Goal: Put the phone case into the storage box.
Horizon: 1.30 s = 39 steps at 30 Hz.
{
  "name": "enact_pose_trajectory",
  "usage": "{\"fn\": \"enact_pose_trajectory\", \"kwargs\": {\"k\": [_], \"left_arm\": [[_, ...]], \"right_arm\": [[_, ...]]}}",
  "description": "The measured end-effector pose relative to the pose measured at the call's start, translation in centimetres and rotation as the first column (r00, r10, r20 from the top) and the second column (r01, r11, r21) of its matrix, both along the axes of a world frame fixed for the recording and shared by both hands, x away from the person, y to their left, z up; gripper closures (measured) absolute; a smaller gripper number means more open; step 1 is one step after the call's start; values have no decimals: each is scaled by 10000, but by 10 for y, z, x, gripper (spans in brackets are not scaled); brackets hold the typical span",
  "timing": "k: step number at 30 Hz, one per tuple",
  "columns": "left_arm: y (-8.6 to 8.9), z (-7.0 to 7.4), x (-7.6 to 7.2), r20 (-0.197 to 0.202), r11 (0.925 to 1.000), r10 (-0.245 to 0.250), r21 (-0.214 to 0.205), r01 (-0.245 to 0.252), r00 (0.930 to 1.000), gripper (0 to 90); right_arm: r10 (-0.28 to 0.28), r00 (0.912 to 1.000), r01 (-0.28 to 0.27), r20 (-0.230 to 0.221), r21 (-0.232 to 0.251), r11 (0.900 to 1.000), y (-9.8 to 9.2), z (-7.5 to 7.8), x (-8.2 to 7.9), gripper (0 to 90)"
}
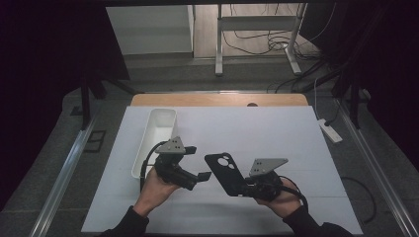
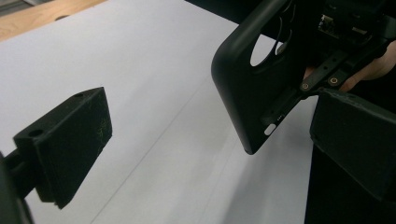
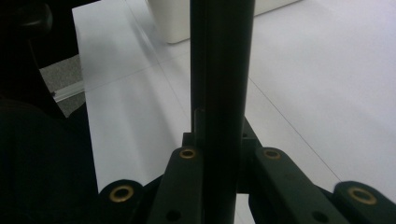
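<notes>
1. The right gripper [image 1: 243, 186] has its jaws clamped on the lower edge of a black phone case [image 1: 225, 171], holding it off the white worktop [image 1: 276, 138] with the camera cut-out end tilted up and away from the person.
2. In the right gripper view the phone case [image 3: 220, 88] stands edge-on between the closed jaws, so the grip is across its thin wall; that probably keeps the broad faces free for the other hand.
3. The left gripper [image 1: 203, 176] points at the case from just beside it, jaws wide open and holding nothing, apart from the case.
4. In the left gripper view the case [image 2: 254, 88] lies ahead between the two pads, which suggests a handover or second grip is being lined up.
5. A white tray [image 1: 157, 129] sits on the worktop behind the left hand [image 1: 157, 185], seemingly empty, likely the drop-off spot.
</notes>
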<state>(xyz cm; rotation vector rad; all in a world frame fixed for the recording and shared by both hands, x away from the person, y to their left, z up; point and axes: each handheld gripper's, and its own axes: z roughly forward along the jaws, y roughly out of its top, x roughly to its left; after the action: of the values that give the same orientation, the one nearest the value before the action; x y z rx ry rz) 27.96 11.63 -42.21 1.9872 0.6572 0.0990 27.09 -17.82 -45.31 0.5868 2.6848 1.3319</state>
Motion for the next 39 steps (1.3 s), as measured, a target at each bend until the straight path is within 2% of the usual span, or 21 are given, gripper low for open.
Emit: {"fn": "enact_pose_trajectory", "kwargs": {"k": [4,6,7,14,15,17,20,35,39], "left_arm": [[0,-1,0,-10,9999,101,-40,-101,9999,27],[1,-1,0,-7,9999,141,-73,-141,9999,73],[2,-2,0,-53,9998,34,-173,-35,10000,110],[3,-1,-1,-174,9999,9,-109,-11,9998,397],[3,-1,-1,-210,10000,42,-66,-44,9998,397],[3,-1,0,-375,10000,20,-62,-22,9993,485],[3,-1,0,-455,9999,97,-62,-100,9989,574],[1,2,0,-792,9996,-86,-256,66,9968,771],[3,1,2,-1061,9985,-140,-546,82,9943,799]], "right_arm": [[37,10000,-37,-1,49,10000,0,0,-1,859],[31,10000,-31,49,16,10000,1,0,-1,860],[32,10000,-32,21,39,10000,1,0,-1,860],[67,9999,-67,105,19,10000,2,-1,-2,860],[67,9999,-67,105,19,10000,2,-1,-2,860],[26,9999,-26,167,-19,10000,3,-1,-3,860],[-12,9997,13,261,-44,10000,3,-2,-3,860],[-63,9988,74,487,-226,9997,6,-2,-3,860],[-99,9983,115,573,-283,9995,6,-2,-3,860]]}}
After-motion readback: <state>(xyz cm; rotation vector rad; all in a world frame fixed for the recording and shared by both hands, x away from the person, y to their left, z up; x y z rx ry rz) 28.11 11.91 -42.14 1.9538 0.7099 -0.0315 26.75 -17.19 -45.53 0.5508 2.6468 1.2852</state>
